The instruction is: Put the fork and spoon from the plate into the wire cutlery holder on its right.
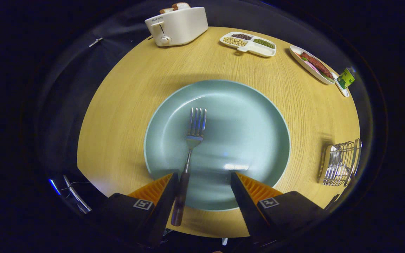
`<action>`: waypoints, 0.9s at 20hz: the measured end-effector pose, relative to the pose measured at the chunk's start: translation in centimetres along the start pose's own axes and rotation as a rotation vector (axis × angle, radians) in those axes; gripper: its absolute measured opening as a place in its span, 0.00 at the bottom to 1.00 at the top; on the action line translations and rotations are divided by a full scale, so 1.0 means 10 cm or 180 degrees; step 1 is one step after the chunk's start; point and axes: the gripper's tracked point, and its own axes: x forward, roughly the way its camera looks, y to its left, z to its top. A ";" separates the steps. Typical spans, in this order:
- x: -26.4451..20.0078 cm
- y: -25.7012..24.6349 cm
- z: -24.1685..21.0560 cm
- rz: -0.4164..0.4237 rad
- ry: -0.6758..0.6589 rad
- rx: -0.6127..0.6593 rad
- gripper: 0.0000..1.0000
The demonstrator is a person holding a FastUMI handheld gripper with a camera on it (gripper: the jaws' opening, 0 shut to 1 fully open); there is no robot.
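The tongs [204,182] are seen spread wide over the near rim of the pale blue plate [251,116], grasping nothing. The fork [192,140] lies between the two fingers but hard against the left one, its dark handle running past the plate's rim toward 6 o'clock and its tines pointing to 12 o'clock. A spoon [335,156] appears to be standing already in the wire cutlery holder [341,163], at about 3 o'clock from the plate on the wooden table [125,105]. The fork's pickup is therefore judged to be the step in hand. For the next move, the tongs would need centring on the handle and closing, then a carry toward 3 o'clock.
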 end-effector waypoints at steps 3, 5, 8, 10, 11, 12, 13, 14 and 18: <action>0.02 0.00 0.02 -0.0005 0.0023 -0.0009 0.74; 0.05 -0.06 0.02 -0.0035 0.0052 -0.0008 0.70; 0.07 -0.09 0.04 0.0079 0.0067 0.0025 0.31; 0.03 -0.08 0.04 0.0188 0.0094 -0.0041 0.16; 0.03 -0.06 0.01 0.0263 0.0118 -0.0101 0.13; 0.02 -0.05 0.03 0.0298 0.0110 -0.0124 0.11; 0.02 -0.03 0.00 0.0367 0.0124 -0.0140 0.09; 0.01 0.01 0.00 0.0448 0.0121 -0.0138 0.09; -0.11 0.03 0.06 0.0604 0.0075 -0.0084 0.09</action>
